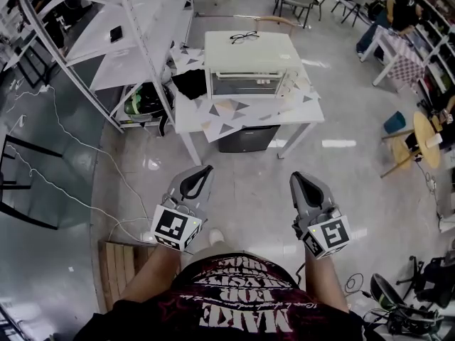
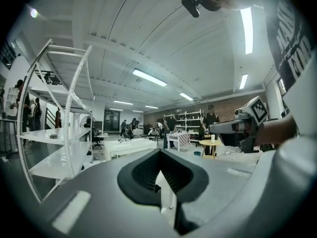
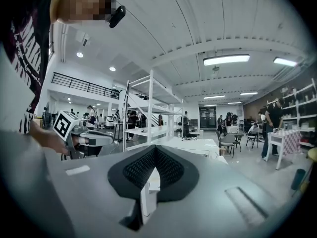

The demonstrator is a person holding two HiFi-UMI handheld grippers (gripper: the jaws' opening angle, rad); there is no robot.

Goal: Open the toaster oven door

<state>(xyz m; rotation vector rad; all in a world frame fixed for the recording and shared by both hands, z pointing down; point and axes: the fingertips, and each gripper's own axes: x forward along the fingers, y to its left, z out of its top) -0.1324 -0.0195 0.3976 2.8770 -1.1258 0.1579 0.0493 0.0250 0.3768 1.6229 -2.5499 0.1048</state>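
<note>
The white toaster oven (image 1: 249, 62) stands on a small white table (image 1: 284, 112) ahead of me, its glass door (image 1: 245, 84) shut and upright. A pair of glasses (image 1: 244, 37) lies on its top. Both grippers hang near my body, well short of the table. My left gripper (image 1: 205, 169) is shut with nothing in it, and so is my right gripper (image 1: 296, 177). In the left gripper view the oven (image 2: 130, 148) shows far off past the left gripper (image 2: 159, 151). The right gripper view shows the oven (image 3: 190, 145) beyond the right gripper (image 3: 154, 148).
A white shelving rack (image 1: 135, 27) stands left of the table, with a dark bag (image 1: 142, 104) under it. A black cloth (image 1: 190, 82) lies beside the oven, a dark box (image 1: 247, 138) under the table. Cables (image 1: 78, 148) cross the floor; a wooden pallet (image 1: 121, 261) is near my feet.
</note>
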